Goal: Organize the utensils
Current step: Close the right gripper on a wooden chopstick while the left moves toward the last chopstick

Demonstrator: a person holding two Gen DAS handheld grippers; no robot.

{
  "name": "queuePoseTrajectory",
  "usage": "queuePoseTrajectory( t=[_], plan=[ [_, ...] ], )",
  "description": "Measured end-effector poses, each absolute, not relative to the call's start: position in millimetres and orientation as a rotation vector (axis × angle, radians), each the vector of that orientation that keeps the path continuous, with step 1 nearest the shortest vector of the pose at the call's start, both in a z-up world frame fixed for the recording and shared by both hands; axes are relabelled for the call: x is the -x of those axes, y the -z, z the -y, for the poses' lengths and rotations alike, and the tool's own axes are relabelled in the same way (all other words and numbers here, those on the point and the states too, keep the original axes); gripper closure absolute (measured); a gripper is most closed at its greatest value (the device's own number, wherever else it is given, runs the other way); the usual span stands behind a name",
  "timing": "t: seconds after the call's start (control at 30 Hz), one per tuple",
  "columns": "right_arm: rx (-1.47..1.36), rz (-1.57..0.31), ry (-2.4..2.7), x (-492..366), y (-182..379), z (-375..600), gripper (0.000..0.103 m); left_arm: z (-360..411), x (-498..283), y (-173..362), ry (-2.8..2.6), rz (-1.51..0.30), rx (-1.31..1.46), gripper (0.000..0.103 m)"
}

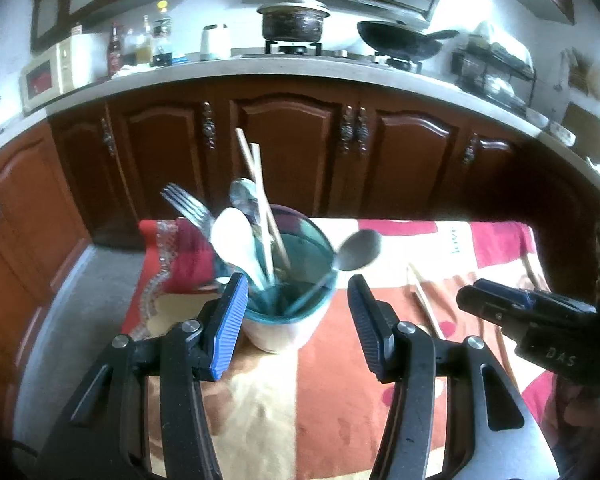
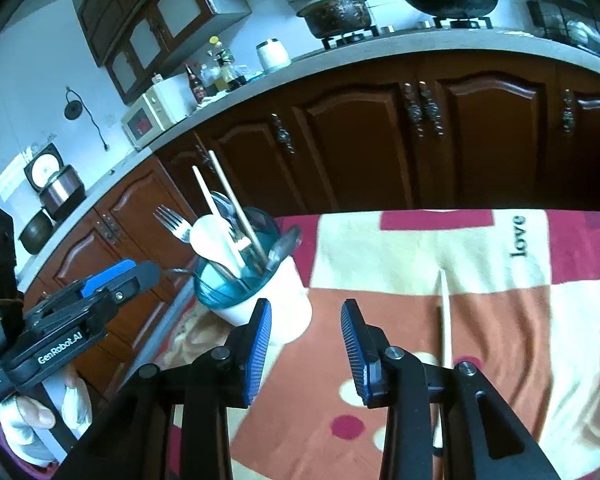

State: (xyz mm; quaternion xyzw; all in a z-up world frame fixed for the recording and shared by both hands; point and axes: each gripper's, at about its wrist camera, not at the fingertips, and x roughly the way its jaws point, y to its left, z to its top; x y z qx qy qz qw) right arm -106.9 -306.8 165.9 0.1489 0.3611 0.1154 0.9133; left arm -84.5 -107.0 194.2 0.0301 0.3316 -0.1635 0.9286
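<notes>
The counter (image 2: 500, 320), spread with a patchwork cloth of red, orange and cream, carried everything. Near its far left corner stood the utensil holder (image 1: 278, 320), a white cup with a teal inner rim, set upright so the handles could drop in and the heads stay on show. Inside it leaned a white spoon (image 1: 234, 240), a fork (image 1: 188, 206), a pair of chopsticks (image 1: 260, 200) and a metal spoon (image 1: 358, 250), the last tipped out over the right side of the rim; it looked the most loosely seated.

On the cloth to the right of the holder, toward the counter's right edge, lay loose chopsticks (image 2: 444, 320), flat and pointing away from the near edge, probably the last pieces to be collected.

The left claw (image 1: 298, 320) stood open just before the holder, with nothing between its pads. The right claw (image 2: 306, 340) was likewise parted and empty, hanging over bare cloth between the holder and the loose chopsticks.
</notes>
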Motion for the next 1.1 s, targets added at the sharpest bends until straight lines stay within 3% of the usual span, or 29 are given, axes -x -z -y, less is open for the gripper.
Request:
queuePoseTrajectory(
  t=[0.5,0.63,0.97,1.1],
  plan=[
    [-0.294,-0.861,-0.103,137,-117,376,0.067,159,96,-148,0.451,-0.814,-0.037,0.051],
    [-0.285,-0.924,-0.099,120,-90,384,0.076,165,92,-130,0.455,-0.858,-0.045,0.051],
    [-0.299,-0.986,-0.133,31,-54,382,0.081,171,81,-100,0.464,-0.931,-0.071,0.051],
    [-0.3,-1.034,-0.114,12,-37,384,0.099,175,76,-94,0.469,-0.944,-0.079,0.051]
  ],
)
